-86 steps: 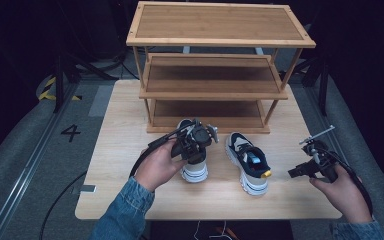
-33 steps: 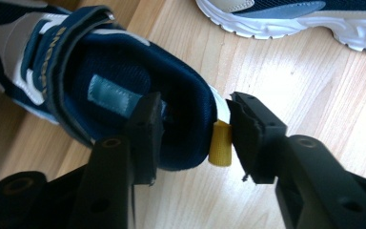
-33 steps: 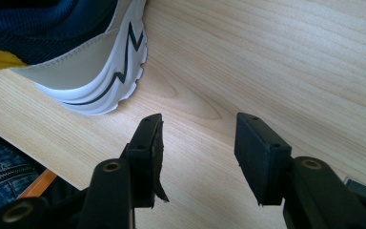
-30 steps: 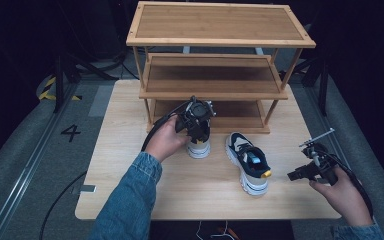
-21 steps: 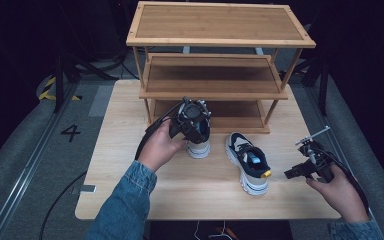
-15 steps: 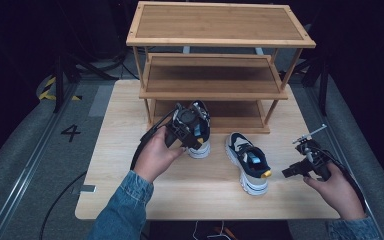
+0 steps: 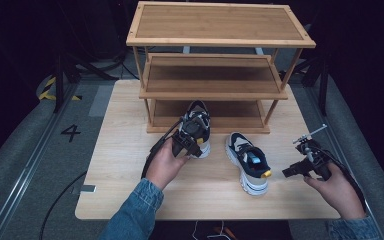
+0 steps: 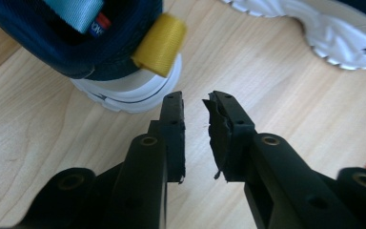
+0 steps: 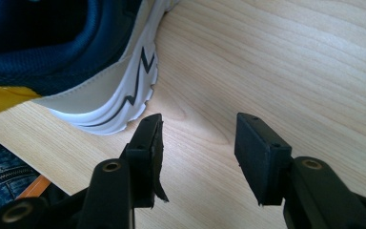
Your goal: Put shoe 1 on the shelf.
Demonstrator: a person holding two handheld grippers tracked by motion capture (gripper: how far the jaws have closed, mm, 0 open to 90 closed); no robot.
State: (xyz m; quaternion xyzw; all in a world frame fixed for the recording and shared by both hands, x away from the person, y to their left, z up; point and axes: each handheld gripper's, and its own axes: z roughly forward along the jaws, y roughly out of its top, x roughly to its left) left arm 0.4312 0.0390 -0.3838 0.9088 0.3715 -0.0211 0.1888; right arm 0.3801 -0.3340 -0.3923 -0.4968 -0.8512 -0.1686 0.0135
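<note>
pale wood table [image 7: 130, 165] under it all — bamboo rack [image 7: 215, 30] at the far edge. left shoe [image 7: 200, 131] just in front of the rack's bottom shelf, toe under it, heel with yellow pull tab [image 8: 159, 44] toward the person. left gripper [image 8: 193, 102] right behind that heel, jaws just been closing to a narrow gap, nothing between them, bare wood below. right shoe [image 7: 250, 162] beside, nearer the front edge. right gripper [image 9: 198, 131] low by its white sole — jaws parted, holding nothing.

shoes [image 7: 249, 162]: 2 | rack [image 7: 215, 65]: 1 | table [image 7: 125, 175]: 1
</note>
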